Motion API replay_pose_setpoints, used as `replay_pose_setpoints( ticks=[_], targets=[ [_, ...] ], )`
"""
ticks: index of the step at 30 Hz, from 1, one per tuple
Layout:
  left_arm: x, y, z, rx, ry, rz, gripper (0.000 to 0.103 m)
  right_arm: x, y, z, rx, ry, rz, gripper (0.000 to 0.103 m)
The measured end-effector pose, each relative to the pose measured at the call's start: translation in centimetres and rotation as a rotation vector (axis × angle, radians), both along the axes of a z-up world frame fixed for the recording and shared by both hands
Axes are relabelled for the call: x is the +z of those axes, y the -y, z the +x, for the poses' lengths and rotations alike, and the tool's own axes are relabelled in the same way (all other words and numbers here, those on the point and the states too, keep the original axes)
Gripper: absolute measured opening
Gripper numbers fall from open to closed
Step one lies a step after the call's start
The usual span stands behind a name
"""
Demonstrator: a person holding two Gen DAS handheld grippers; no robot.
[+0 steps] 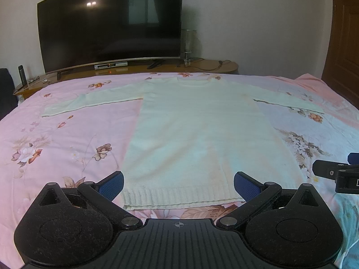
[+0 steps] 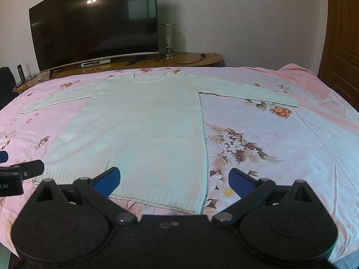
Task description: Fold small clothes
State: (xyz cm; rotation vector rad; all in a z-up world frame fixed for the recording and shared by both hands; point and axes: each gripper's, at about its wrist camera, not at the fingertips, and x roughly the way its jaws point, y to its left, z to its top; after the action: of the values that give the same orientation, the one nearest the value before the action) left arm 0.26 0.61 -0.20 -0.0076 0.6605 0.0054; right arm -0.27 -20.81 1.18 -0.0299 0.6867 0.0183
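**White sweater laid flat, both tongs open at its hem**

The white knit sweater (image 1: 197, 134) lies spread flat on the bed, front up, with its neckline toward the far edge and its ribbed hem (image 1: 181, 198) nearest me. Both sleeves stretch straight out to the sides: the left sleeve (image 1: 89, 103) reaches toward the pink side of the cover, the right sleeve (image 2: 249, 95) runs out over the paler part. Nothing is folded yet.

My left gripper (image 1: 178, 185) hovers just short of the hem, its blue pads (image 1: 112, 185) spread wide apart with nothing between them; the hem's middle stretch shows in the gap. My right gripper (image 2: 174, 180) sits near the sweater's right bottom corner, its fingers equally wide apart and holding nothing. Its left pad (image 2: 107, 180) lies over the cloth in the picture, the other over the bedcover. Whether either tong touches the fabric I cannot tell. Each gripper shows at the edge of the other's view, so they are side by side.

The sweater rests on a pink floral bedcover (image 1: 67, 139) covering the whole bed. Beyond the far edge stands a wooden cabinet (image 2: 195, 59) carrying a large dark television (image 1: 110, 22), a silver set-top box (image 1: 111, 65), a glass lamp (image 1: 188, 44) and a trailing black cable (image 1: 211, 66). A brown wooden door (image 2: 343, 33) stands on the right.
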Motion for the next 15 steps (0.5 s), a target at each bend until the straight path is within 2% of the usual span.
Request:
replay_pose_setpoints(
  ticks=[15],
  targets=[
    [-0.07, -0.23, -0.11, -0.001, 0.001, -0.003, 0.103, -0.1, -0.12, 0.01, 0.0, 0.002, -0.001, 0.103]
  ],
)
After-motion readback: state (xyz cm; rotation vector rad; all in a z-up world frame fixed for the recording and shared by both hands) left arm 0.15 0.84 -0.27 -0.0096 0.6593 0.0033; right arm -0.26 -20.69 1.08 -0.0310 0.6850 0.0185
